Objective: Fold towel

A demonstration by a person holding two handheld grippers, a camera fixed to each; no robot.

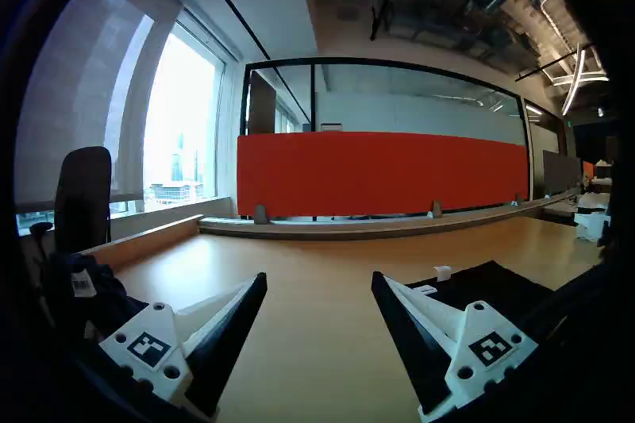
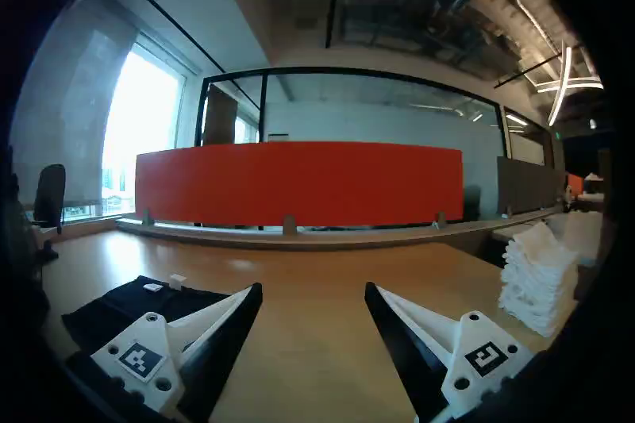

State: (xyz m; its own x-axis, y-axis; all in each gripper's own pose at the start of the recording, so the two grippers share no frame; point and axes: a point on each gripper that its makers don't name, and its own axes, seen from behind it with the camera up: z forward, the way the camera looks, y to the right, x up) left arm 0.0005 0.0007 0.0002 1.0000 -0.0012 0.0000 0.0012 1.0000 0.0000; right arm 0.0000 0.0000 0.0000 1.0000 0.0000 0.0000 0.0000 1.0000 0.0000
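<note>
- Left gripper point(image 1: 317, 276) hung over the desk point(image 1: 317, 359), fingers apart, empty.
- Black towel point(image 1: 496, 280) lay flat on the desk between both grippers, white tags point(image 2: 176, 280) near its far edge; likely soft, light, floppy, so pinch a corner or hem.
- Right gripper point(image 2: 312, 286) also spread, nothing in it.
- Stack of white towels point(image 2: 544, 284) sat far right.
- Desk was smooth wood; window point(image 1: 178, 129) left, red divider point(image 2: 298, 183) behind.
</note>
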